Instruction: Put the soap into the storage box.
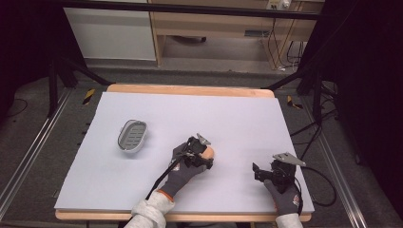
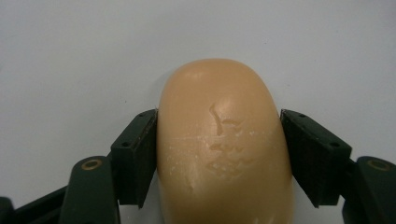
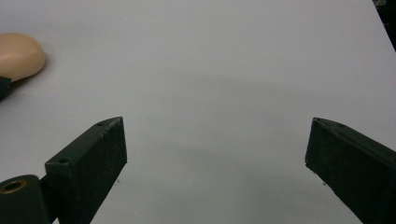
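Half of the soap bar (image 2: 224,149) is cut off behind the left gripper (image 1: 203,154) clamping it, bench (image 1: 237,118) centre; right gripper (image 1: 259,172) gapes at 5 o'clock; soap dish (image 1: 131,136) at 9 o'clock.

On the table (image 1: 237,118), the soap dish (image 1: 131,137) lies toward the left edge, about midway between the far and near edges. The bar of soap (image 1: 207,153) lies right of it, near the middle and closer to the near edge, between the jaws of the left gripper (image 1: 198,154). The right gripper (image 1: 266,172) sits further right, near the near right corner, well apart from the soap.
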Demonstrator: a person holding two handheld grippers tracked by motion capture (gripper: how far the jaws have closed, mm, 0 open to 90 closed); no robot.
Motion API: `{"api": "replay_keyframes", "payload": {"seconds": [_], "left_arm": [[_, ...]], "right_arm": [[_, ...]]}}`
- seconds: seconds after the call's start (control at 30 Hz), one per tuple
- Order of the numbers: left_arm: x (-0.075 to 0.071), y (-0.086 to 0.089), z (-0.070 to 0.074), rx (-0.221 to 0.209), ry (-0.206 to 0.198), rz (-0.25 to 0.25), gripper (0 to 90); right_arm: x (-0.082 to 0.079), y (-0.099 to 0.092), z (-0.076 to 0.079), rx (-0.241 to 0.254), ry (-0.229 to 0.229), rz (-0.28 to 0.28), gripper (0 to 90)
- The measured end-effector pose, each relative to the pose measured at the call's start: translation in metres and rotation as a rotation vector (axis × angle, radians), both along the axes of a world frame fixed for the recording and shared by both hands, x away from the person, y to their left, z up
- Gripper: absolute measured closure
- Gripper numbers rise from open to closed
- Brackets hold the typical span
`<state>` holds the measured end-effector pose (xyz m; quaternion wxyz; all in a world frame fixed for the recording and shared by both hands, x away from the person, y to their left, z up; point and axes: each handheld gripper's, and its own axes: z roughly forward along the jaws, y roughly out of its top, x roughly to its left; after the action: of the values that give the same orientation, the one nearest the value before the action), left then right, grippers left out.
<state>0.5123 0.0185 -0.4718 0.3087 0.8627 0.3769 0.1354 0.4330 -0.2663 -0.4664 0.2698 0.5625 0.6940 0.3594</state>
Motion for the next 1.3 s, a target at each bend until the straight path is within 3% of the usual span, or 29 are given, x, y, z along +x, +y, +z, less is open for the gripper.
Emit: {"api": "replay_keyframes", "payload": {"seconds": [0.23, 0.53, 0.7, 1.3], "left_arm": [[-0.002, 0.0, 0.002, 0.002, -0.004, -0.003, 30.8], [-0.008, 0.016, 0.022, -0.04, -0.026, -0.012, 31.0], [-0.014, 0.035, 0.035, -0.056, -0.042, -0.008, 31.0], [-0.024, 0.103, 0.047, -0.108, -0.06, 0.079, 31.1]], "right_arm": [[0.0, 0.0, 0.0, -0.002, -0.002, 0.0, 5.7], [0.0, 0.0, 0.0, 0.002, -0.001, -0.001, 5.7], [0.0, 0.0, 0.0, 0.0, -0.002, -0.004, 5.7], [0.0, 0.0, -0.001, -0.008, 0.001, -0.007, 5.7]]}}
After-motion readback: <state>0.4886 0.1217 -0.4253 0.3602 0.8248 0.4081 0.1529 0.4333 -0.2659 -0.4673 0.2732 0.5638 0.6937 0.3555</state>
